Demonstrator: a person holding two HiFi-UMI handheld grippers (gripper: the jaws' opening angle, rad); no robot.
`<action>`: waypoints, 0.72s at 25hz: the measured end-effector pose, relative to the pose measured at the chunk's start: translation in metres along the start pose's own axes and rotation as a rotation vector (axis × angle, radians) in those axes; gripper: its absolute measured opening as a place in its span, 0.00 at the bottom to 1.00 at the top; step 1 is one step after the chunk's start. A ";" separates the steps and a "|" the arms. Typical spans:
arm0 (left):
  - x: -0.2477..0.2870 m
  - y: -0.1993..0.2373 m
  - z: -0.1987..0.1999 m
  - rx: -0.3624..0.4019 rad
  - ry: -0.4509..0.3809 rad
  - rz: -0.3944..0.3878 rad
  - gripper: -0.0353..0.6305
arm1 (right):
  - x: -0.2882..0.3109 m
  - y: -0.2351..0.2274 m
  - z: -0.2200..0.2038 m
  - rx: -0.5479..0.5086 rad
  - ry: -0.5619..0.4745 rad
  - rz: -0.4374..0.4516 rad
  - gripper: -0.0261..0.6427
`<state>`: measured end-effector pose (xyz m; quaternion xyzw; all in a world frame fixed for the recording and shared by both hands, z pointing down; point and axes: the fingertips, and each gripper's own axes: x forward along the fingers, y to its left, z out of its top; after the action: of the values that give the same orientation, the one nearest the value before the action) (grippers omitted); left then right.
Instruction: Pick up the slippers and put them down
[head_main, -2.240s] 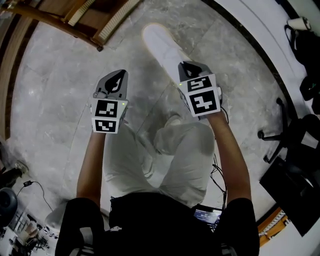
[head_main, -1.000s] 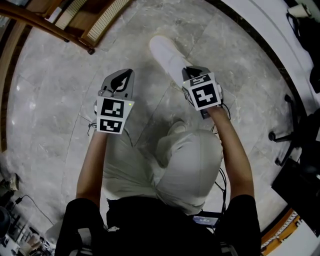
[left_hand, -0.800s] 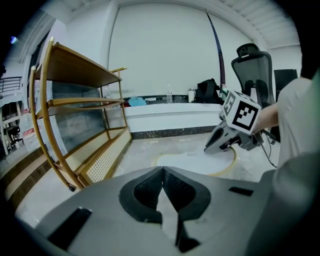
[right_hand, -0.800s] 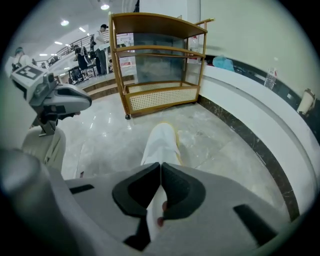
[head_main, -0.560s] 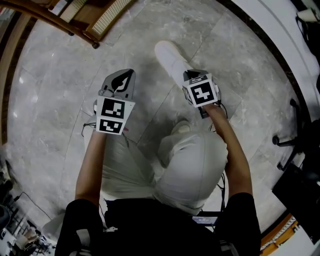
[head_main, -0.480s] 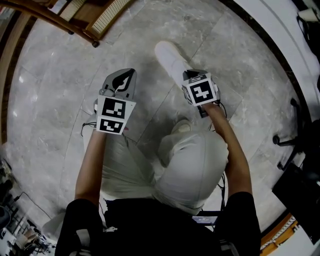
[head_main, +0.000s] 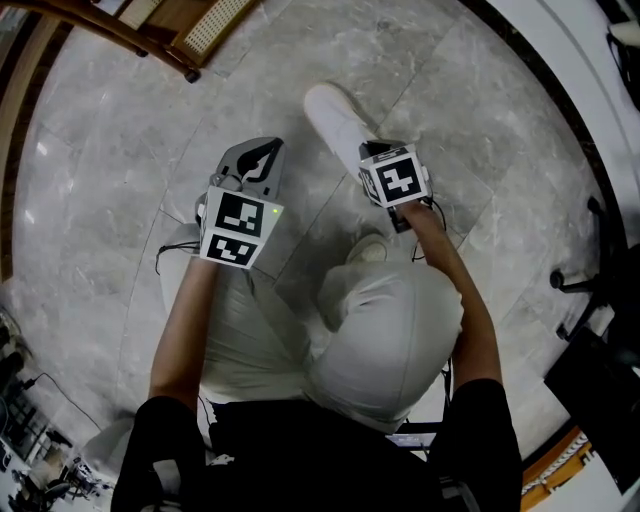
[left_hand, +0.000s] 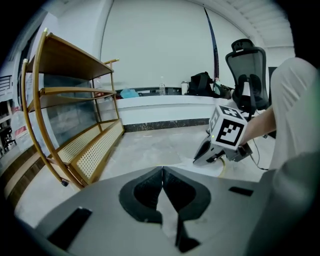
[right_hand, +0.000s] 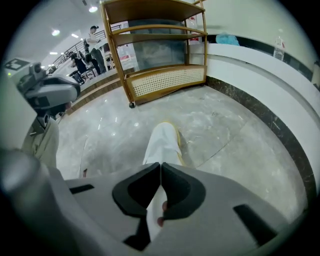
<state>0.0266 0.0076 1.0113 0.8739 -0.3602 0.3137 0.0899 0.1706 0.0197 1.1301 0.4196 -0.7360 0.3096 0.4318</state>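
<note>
Up close, the right gripper (right_hand: 161, 165) is clenched on the near edge of a white slipper (right_hand: 163, 142), which runs straight ahead from its jaws above the marble floor (right_hand: 225, 125). The head view hides that pinch under the marker cube. The left gripper (left_hand: 162, 169), lower centre in its own view, has jaws pressed together, empty. Beyond stands a rattan shelf rack (right_hand: 160, 75).
</note>
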 end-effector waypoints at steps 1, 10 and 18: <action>0.001 -0.002 -0.002 -0.001 0.001 -0.006 0.06 | 0.003 0.001 -0.002 0.001 0.003 0.003 0.05; 0.005 -0.009 -0.022 0.002 0.035 -0.036 0.06 | 0.029 0.010 -0.020 0.025 0.028 0.030 0.05; 0.012 -0.015 -0.031 0.011 0.051 -0.071 0.06 | 0.047 0.017 -0.040 0.068 0.052 0.050 0.05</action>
<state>0.0283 0.0238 1.0438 0.8784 -0.3248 0.3344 0.1051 0.1577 0.0433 1.1877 0.4075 -0.7237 0.3560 0.4283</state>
